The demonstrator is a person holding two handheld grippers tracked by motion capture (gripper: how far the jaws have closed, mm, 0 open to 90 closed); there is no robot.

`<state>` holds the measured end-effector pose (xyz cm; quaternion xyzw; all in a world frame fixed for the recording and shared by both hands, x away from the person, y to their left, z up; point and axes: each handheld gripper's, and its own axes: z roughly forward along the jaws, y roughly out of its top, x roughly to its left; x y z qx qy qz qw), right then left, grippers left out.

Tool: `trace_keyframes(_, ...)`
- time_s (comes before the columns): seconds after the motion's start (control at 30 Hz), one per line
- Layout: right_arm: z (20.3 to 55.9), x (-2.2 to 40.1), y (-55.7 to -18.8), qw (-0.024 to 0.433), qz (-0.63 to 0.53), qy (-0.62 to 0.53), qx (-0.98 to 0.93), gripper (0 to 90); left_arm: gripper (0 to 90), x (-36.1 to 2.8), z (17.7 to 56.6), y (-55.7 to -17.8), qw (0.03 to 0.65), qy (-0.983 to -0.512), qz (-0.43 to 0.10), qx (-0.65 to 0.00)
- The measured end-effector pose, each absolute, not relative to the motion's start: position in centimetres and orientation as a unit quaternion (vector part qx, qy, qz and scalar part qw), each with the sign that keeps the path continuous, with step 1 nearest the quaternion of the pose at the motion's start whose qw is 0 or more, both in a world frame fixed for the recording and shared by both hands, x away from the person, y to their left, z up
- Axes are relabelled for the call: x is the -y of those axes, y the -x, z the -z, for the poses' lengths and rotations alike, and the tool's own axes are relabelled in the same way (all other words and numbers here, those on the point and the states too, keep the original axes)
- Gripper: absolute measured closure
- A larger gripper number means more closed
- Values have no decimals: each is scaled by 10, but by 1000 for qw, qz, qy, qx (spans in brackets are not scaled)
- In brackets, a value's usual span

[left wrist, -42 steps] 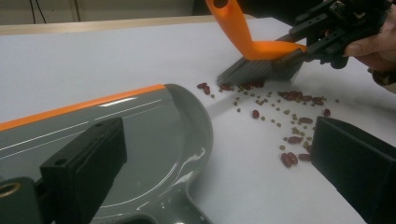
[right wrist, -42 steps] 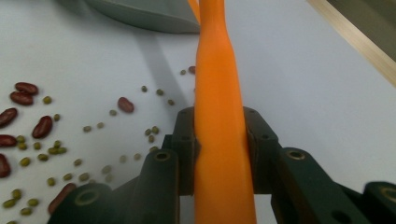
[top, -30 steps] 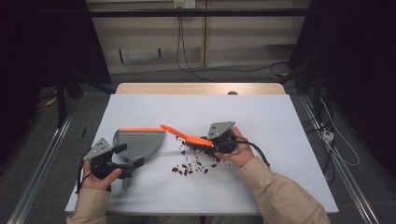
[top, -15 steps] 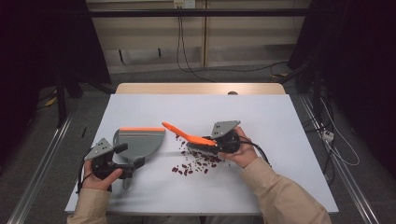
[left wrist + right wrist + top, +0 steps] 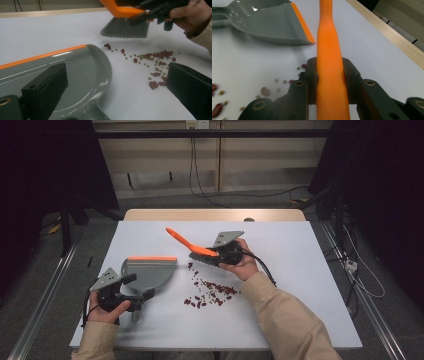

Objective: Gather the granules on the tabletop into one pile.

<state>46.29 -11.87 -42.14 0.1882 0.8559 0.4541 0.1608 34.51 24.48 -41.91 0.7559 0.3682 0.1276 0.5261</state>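
Note:
A grey dustpan (image 5: 147,272) with an orange lip lies flat on the white table at the left. My left gripper (image 5: 137,287) stands open around its rear end. In the left gripper view the dustpan (image 5: 62,72) runs under the left jaw, and bare table shows between it and the right jaw. My right gripper (image 5: 220,255) is shut on the orange handle (image 5: 329,50) of a hand brush (image 5: 202,257). The brush's grey bristles (image 5: 123,27) hang just beyond the scattered red and green beans (image 5: 212,292). Those beans (image 5: 155,62) lie to the right of the pan.
The white tabletop (image 5: 300,270) ends in a wooden strip (image 5: 215,215) at the far side. Cables (image 5: 200,190) run across the floor behind it. Metal rails (image 5: 45,295) flank the table. A black cable (image 5: 262,265) trails from the right gripper.
My right gripper has carried the brush away from the person, toward the far side of the bean pile, with the handle tip now farther back. The left gripper and the dustpan have stayed put.

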Motion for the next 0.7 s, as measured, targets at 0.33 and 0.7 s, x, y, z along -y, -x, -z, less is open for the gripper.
trace_keyframes(0.33,434,96,-485,140,-439,-167,-871,713,38,-249,420,-346,527,-753,-128,-373)
trace_keyframes(0.7,429,101,-454,116,-422,-103,-893,711,38,-250,419,-345,526,-752,-130,-374)
